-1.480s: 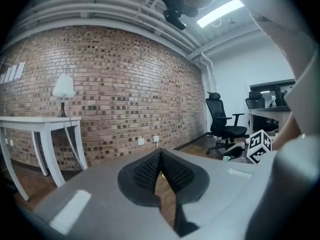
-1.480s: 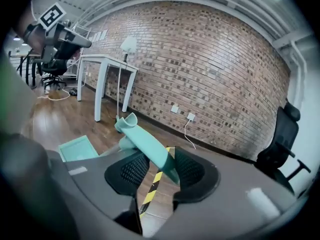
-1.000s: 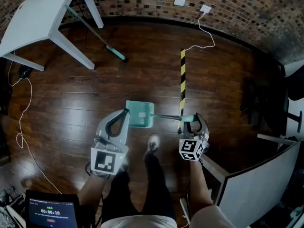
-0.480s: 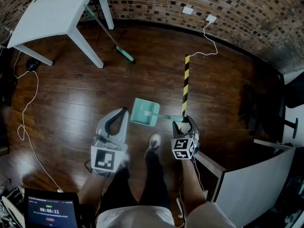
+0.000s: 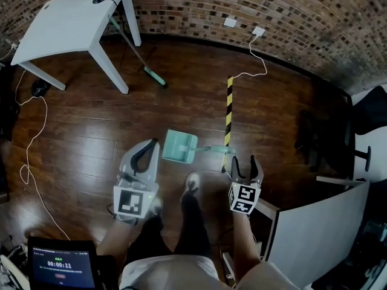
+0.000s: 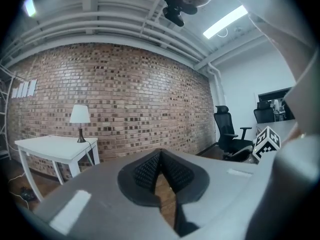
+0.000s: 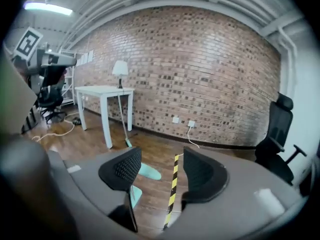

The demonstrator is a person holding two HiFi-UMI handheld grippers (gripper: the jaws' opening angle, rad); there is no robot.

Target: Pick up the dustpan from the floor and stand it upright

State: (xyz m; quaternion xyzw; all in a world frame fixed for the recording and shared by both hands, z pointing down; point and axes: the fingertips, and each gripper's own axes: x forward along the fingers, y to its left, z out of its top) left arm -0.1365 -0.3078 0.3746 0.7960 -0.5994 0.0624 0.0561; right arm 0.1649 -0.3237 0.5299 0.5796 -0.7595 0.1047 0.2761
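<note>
The teal dustpan (image 5: pixel 180 147) rests with its pan on the dark wood floor, and its long handle (image 5: pixel 213 149) reaches right toward my right gripper. It stands free; nothing holds it. My right gripper (image 5: pixel 245 164) hovers just past the handle's end, jaws open and empty. In the right gripper view the right gripper (image 7: pixel 162 170) frames the floor, with the dustpan (image 7: pixel 150 172) showing beside the left jaw. My left gripper (image 5: pixel 147 151) hangs left of the pan, apart from it. The left gripper view shows the left gripper (image 6: pixel 160 160) with pads together on nothing.
A white table (image 5: pixel 66 23) stands far left with a teal-headed broom (image 5: pixel 138 56) leaning on it. A yellow-black tape strip (image 5: pixel 228 110) runs along the floor by the handle. A white cable (image 5: pixel 27 156) trails left. An office chair (image 5: pixel 314 141) and a grey partition (image 5: pixel 314 228) stand right.
My right gripper opened off the dustpan's handle and rose away toward me. The left gripper lifted a little. The dustpan stays standing where it was let go.
</note>
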